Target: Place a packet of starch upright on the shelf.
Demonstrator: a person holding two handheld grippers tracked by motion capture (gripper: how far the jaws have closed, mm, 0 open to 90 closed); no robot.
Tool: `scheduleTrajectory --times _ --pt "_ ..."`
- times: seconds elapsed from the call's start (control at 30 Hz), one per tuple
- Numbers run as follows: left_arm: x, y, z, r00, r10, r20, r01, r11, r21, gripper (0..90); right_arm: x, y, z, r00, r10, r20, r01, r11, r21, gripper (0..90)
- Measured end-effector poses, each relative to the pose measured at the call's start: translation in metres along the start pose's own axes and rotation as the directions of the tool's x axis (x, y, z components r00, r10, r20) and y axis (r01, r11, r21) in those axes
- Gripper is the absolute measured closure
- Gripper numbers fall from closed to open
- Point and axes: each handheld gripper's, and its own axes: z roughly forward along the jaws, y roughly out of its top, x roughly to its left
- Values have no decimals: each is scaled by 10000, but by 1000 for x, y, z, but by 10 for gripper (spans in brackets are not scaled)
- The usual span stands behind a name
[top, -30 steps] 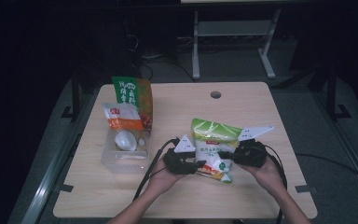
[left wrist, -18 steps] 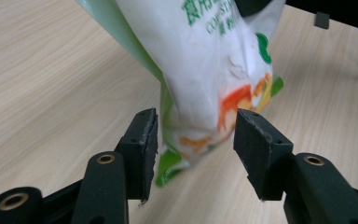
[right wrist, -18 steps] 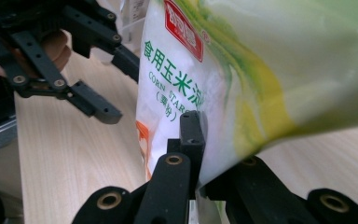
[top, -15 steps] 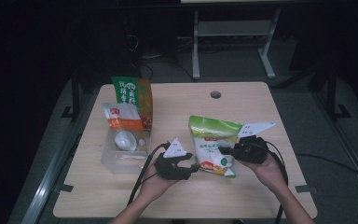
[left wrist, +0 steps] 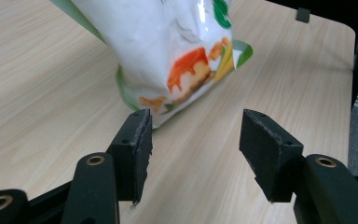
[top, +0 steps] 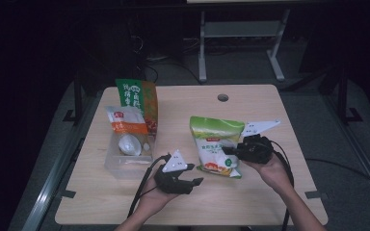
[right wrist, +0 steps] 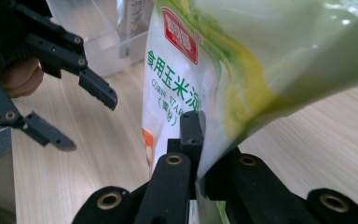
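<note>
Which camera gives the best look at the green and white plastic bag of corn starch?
The high view: the whole green and white plastic bag shows. The right gripper view shows its printed label close up, the left gripper view its bottom corner.

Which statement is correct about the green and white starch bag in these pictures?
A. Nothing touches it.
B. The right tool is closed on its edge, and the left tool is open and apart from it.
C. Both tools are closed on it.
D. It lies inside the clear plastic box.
B: the right tool pinches the edge of the starch bag, while the left tool stands open with nothing between its jaws.
</note>
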Motion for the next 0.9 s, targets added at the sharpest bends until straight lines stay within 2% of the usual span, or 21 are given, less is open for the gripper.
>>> scheduleTrajectory --times 0.2,0.47,0.9 --pt "-5 -7 -5 10000 2 46 -2 10000 -35 425 4 9 6 9999 -41 -107 40 9999 -95 886" --pt "-9 -15 -10 9997 -203 143 204 9998 -42 409 9 22 12 9997 -180 -188 175 9995 -244 887" --pt "-18 -20 -16 9995 130 302 -125 9998 -148 353 22 58 22 9962 -585 -643 546 9966 -613 887"
